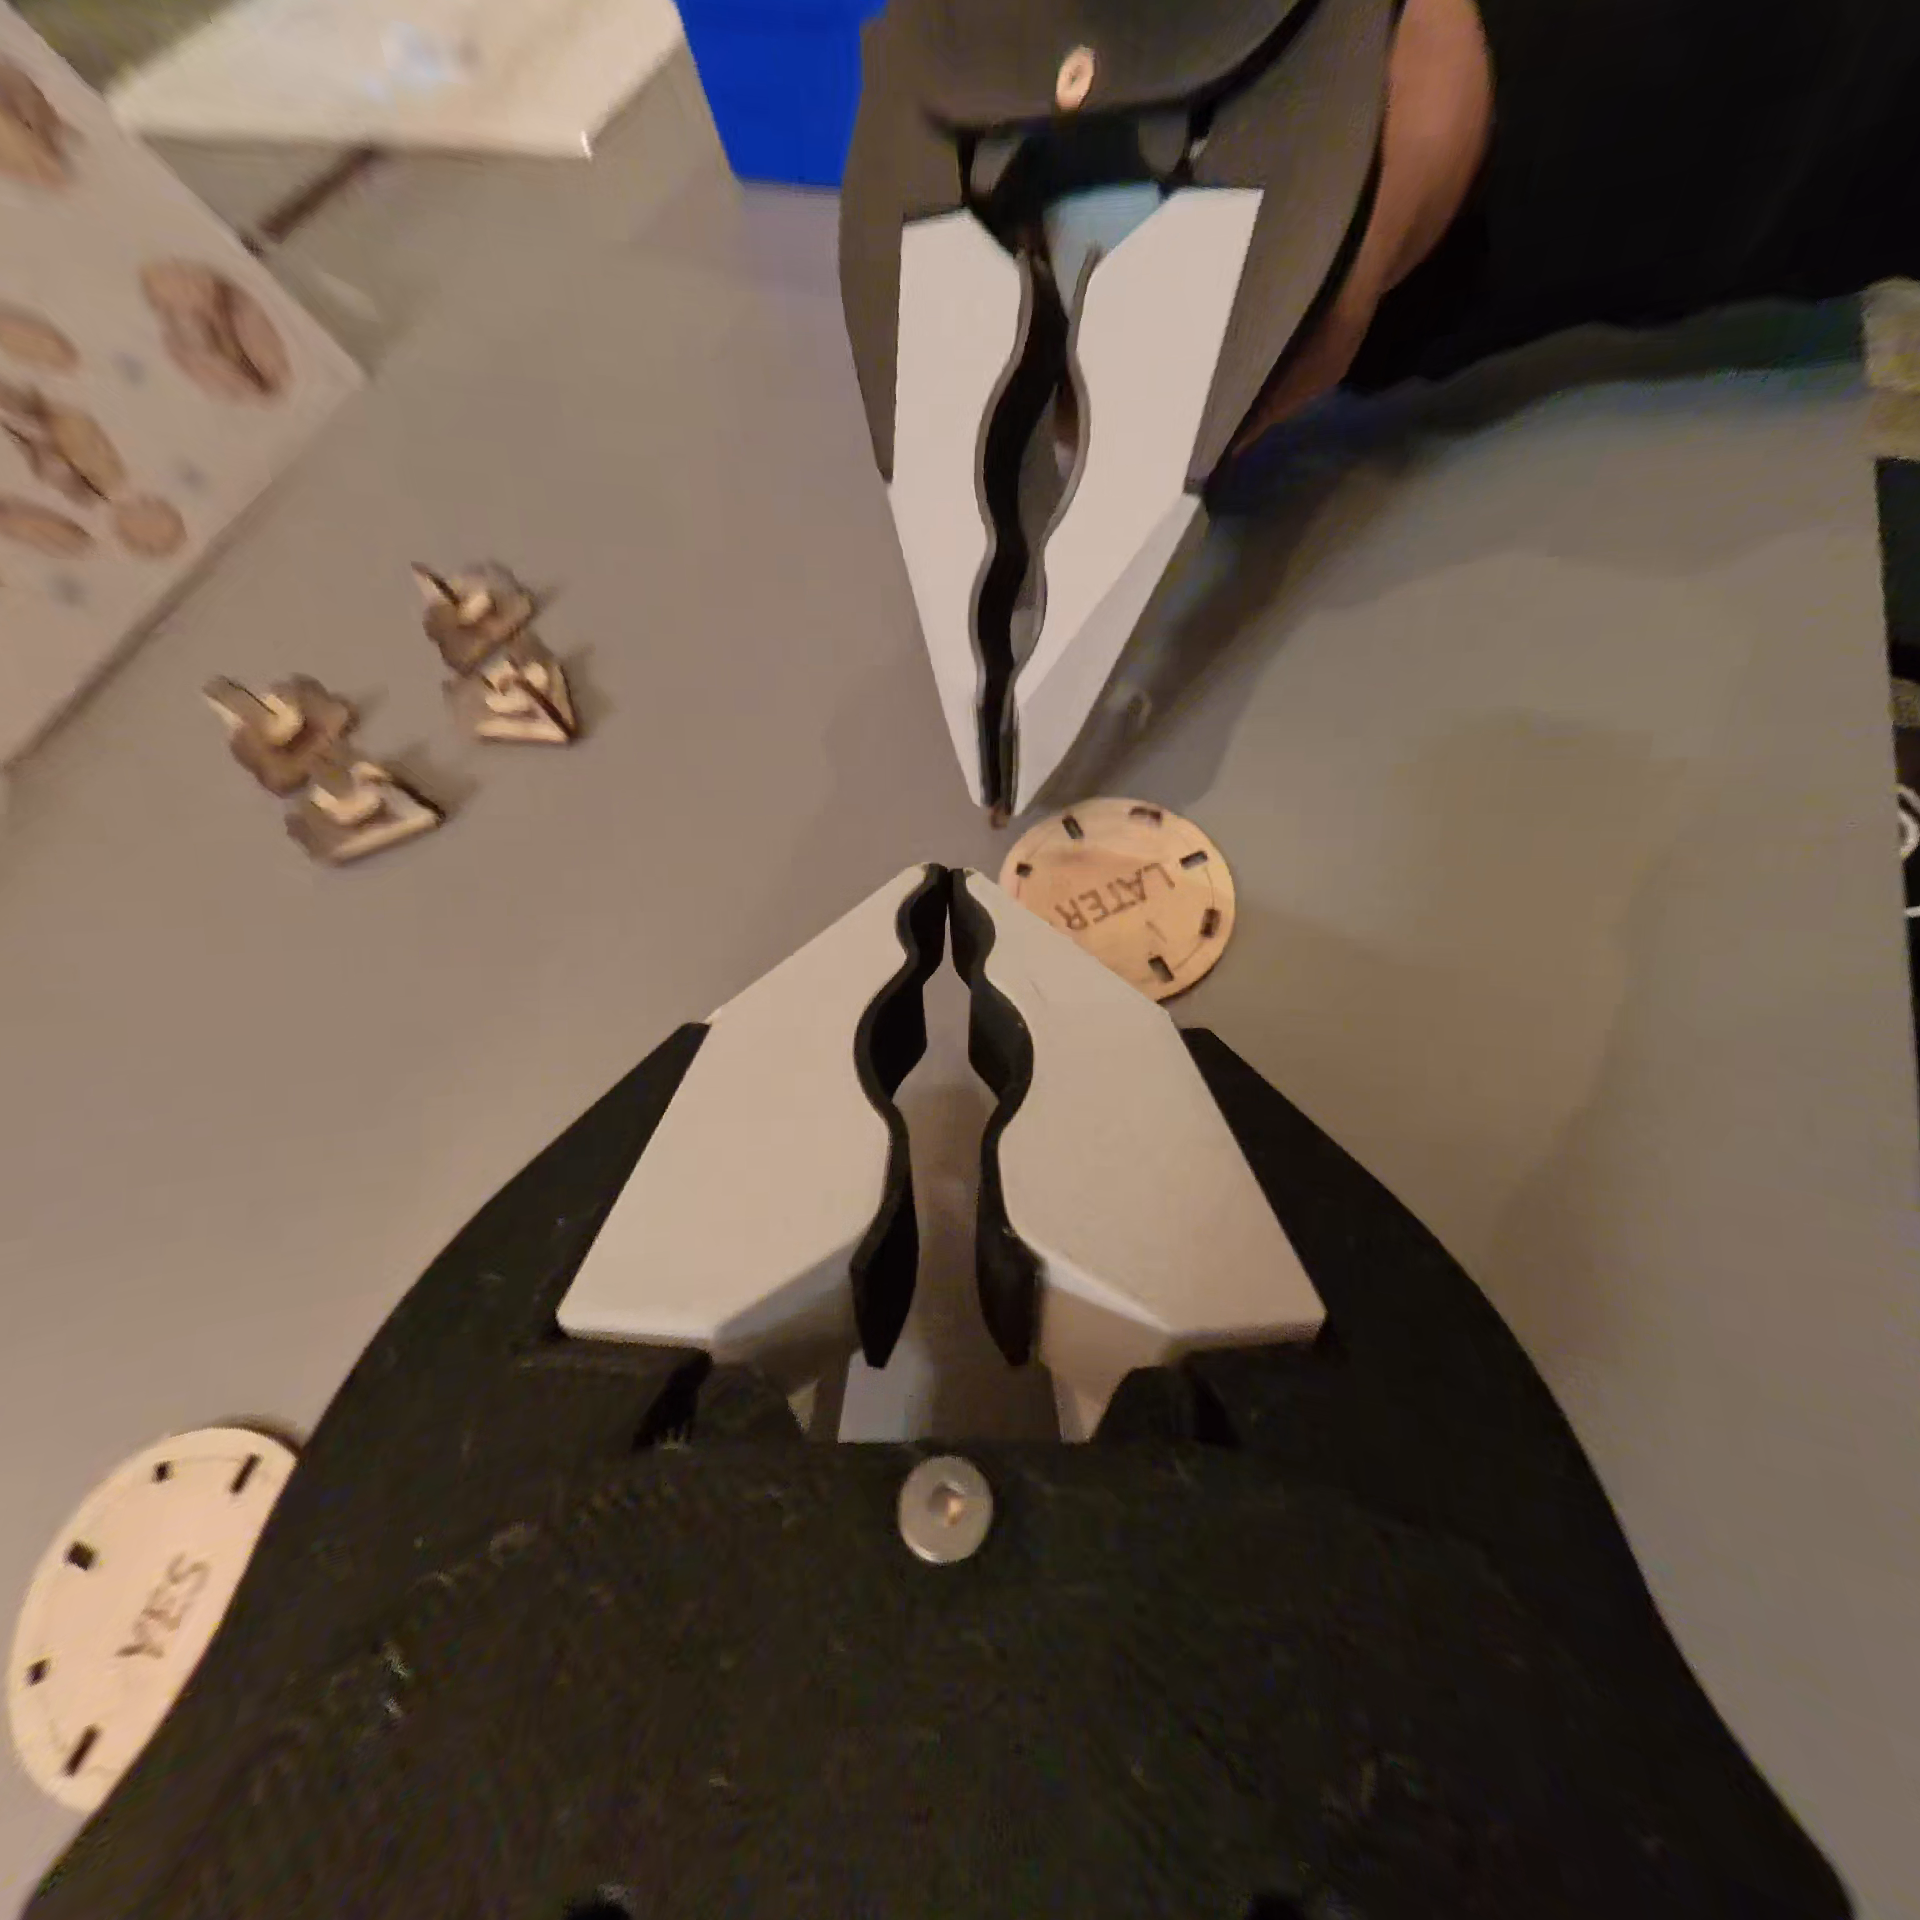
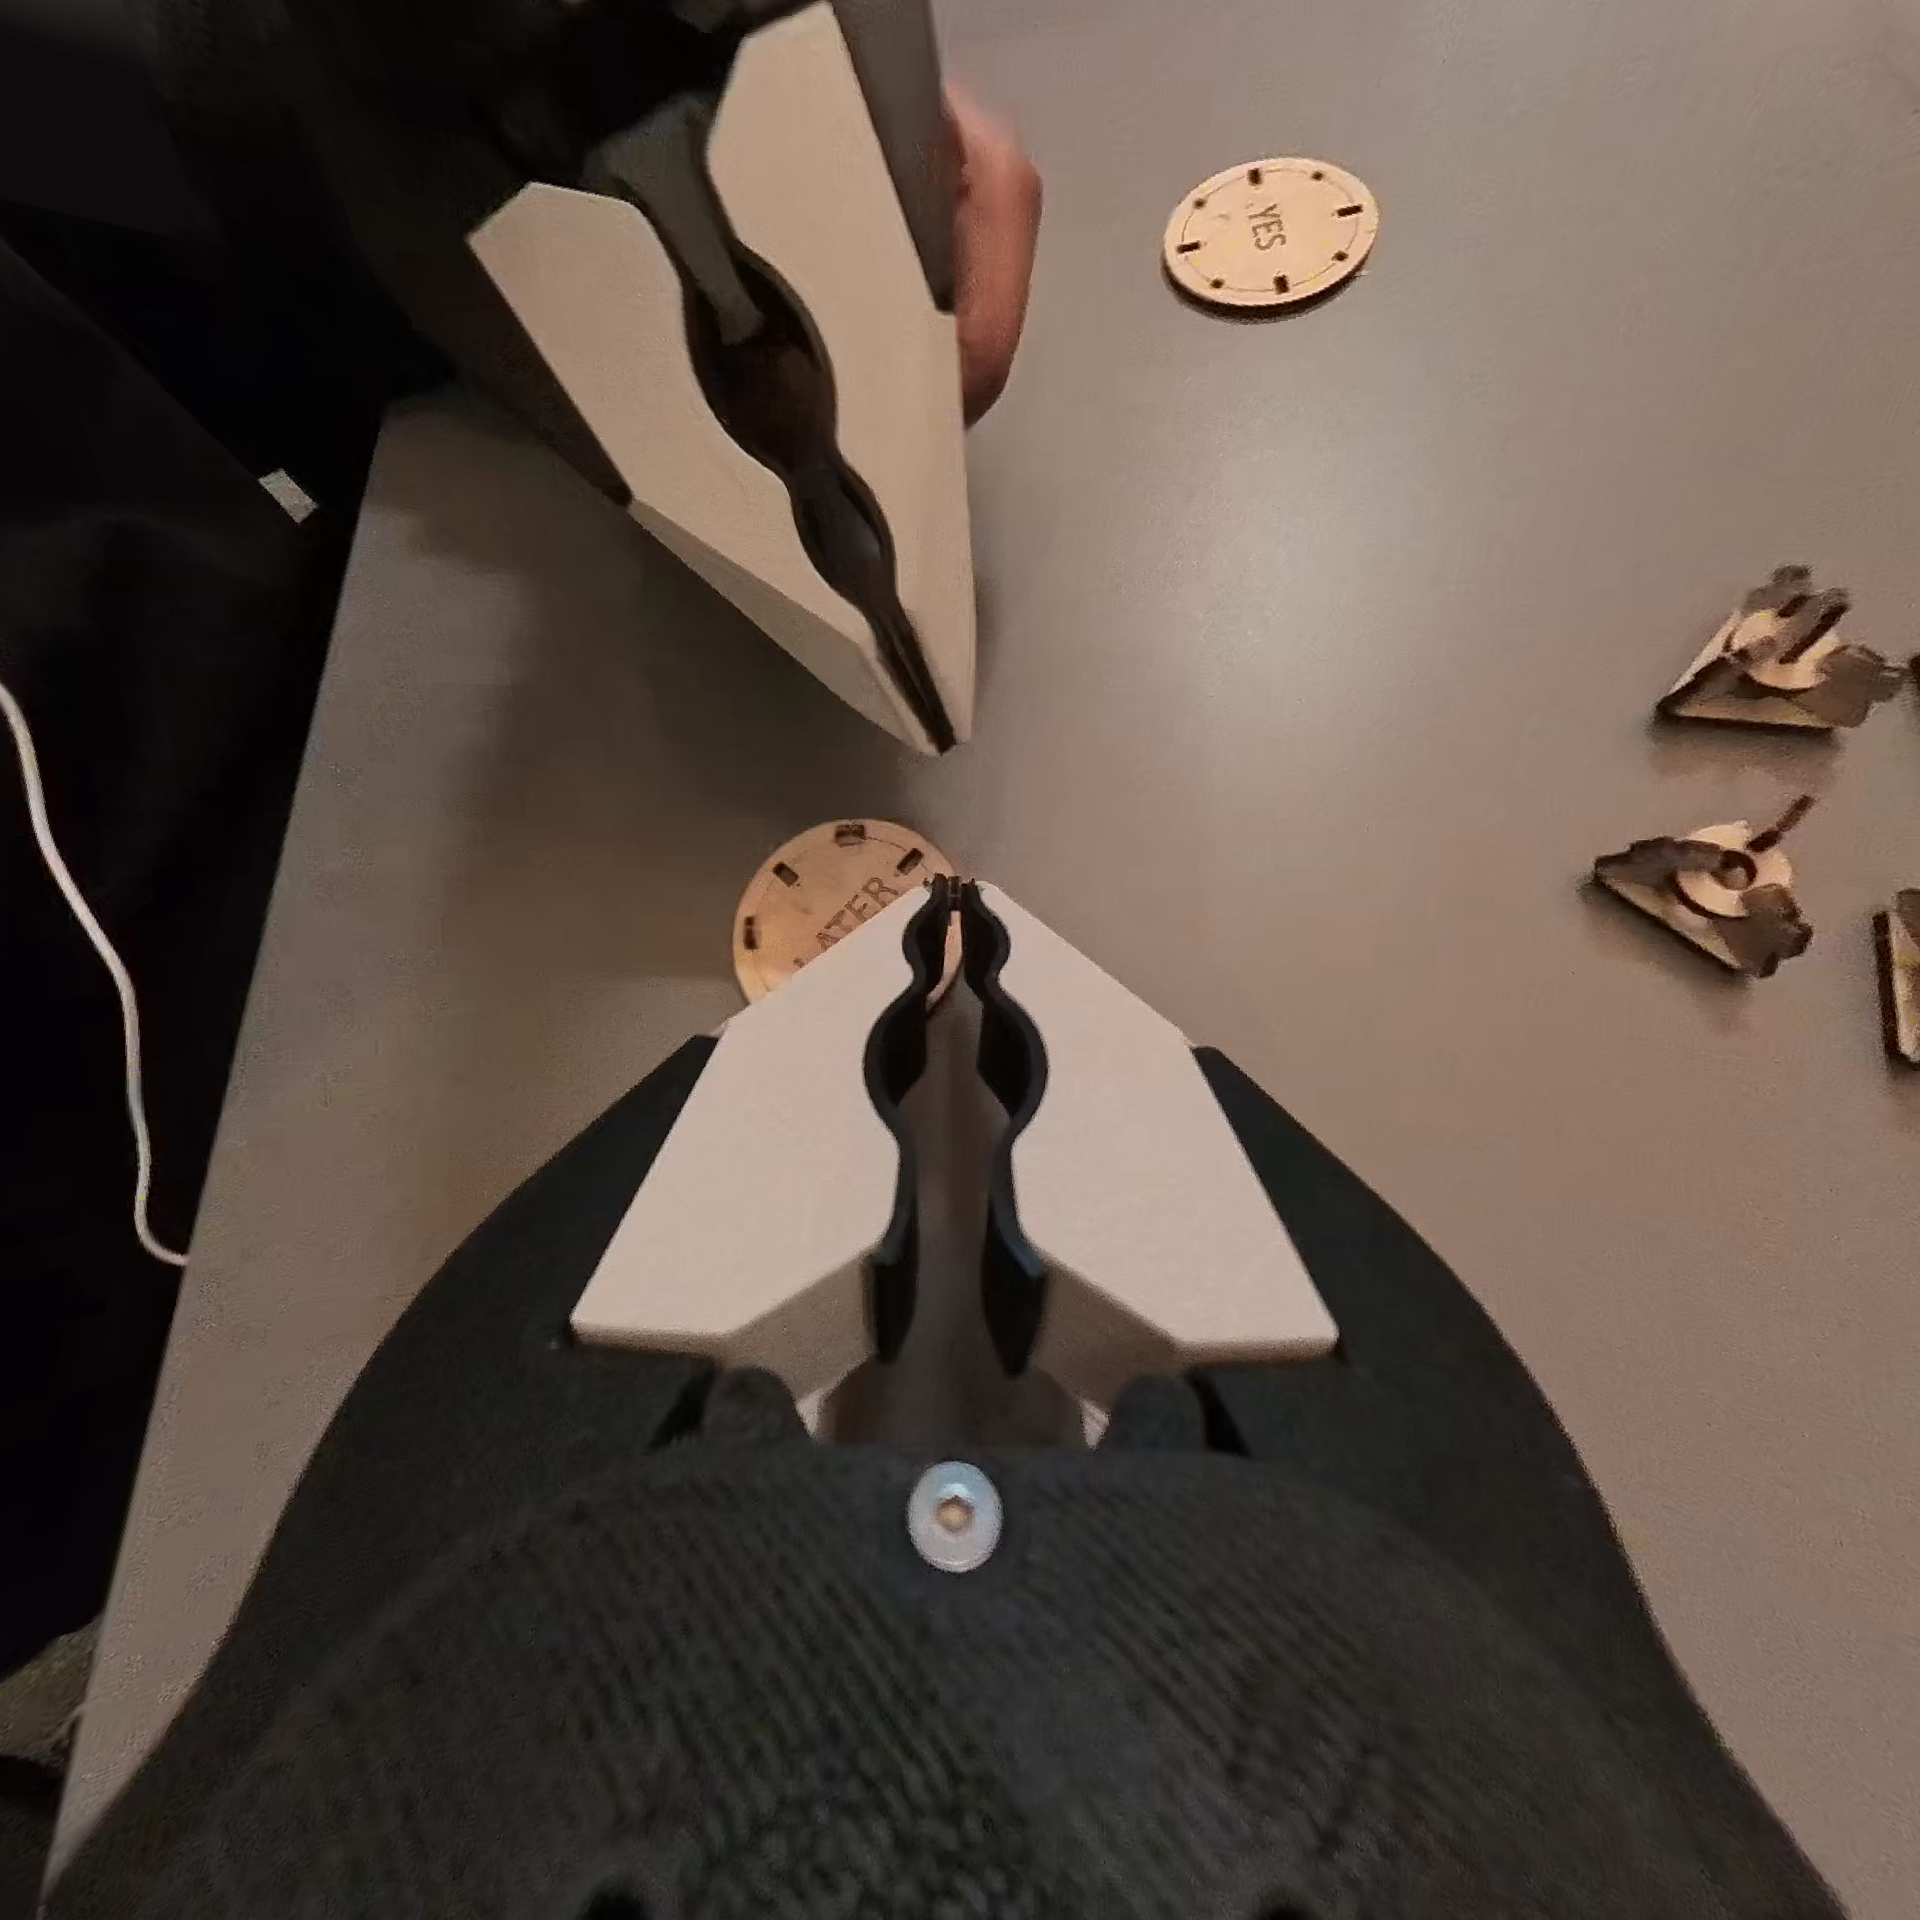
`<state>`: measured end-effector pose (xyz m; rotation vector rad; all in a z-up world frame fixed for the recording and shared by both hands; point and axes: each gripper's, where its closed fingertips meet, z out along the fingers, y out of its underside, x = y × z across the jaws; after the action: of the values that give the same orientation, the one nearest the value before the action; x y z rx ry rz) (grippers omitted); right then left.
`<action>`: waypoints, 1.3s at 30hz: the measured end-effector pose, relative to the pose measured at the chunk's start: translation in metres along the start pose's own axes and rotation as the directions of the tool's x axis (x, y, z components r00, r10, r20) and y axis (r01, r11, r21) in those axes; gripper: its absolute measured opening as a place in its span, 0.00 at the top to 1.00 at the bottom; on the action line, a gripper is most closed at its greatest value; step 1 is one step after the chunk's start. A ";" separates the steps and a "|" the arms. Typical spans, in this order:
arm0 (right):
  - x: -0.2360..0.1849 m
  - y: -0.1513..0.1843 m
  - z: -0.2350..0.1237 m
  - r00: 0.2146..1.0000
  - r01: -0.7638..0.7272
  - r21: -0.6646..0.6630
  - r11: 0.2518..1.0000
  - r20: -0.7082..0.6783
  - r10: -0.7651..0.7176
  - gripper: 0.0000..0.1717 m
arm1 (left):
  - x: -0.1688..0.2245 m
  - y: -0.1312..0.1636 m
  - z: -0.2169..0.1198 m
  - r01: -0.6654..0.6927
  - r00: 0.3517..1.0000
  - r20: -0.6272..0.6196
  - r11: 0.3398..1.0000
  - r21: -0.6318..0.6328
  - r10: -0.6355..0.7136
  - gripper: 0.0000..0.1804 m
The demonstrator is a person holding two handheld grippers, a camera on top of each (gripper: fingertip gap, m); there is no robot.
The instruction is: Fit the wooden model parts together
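My left gripper (image 1: 948, 902) is shut, its pads meeting with nothing showing between them; it also shows in the right wrist view (image 2: 940, 740). My right gripper (image 2: 951, 885) is shut on a small thin brown wooden piece (image 2: 949, 883), whose tip pokes out of its fingertips in the left wrist view (image 1: 998, 819). The two grippers point at each other, tips close together, just above the grey table (image 1: 520, 1039). A round engraved wooden disc with slots (image 1: 1117, 914) lies flat on the table beside both tips; my right fingers partly cover it (image 2: 821, 904).
A second slotted disc (image 2: 1270, 234) lies farther off and shows by my left gripper's body (image 1: 125, 1600). Small assembled wooden pieces (image 1: 322, 769) (image 1: 499, 655) (image 2: 1704, 894) stand to the side. A white sheet of wooden parts (image 1: 125, 364), a blue box (image 1: 769, 83) and a white cable (image 2: 94, 935) are around. Only a small space, under 4 cm, lies between the two pairs of fingers.
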<state>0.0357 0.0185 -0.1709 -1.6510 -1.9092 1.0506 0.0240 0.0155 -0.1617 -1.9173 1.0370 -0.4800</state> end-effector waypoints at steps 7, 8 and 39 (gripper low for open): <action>0.001 0.010 0.004 1.000 -0.007 -0.038 0.999 0.028 0.008 1.00 | 0.010 0.017 0.013 0.049 0.991 -0.120 0.988 -0.144 -0.067 1.00; 0.001 0.010 0.004 1.000 -0.006 -0.038 0.999 0.029 0.007 1.00 | 0.012 0.021 0.015 0.032 0.991 -0.126 0.984 -0.174 -0.054 1.00; -0.003 0.013 0.010 0.998 0.059 -0.242 0.968 0.034 -0.052 1.00 | 0.013 0.025 0.017 0.055 0.987 -0.138 0.978 -0.202 -0.085 0.99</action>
<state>0.0375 0.0132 -0.1867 -1.7067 -2.1614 0.8480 0.0305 0.0069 -0.1926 -2.1260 1.1506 -0.5837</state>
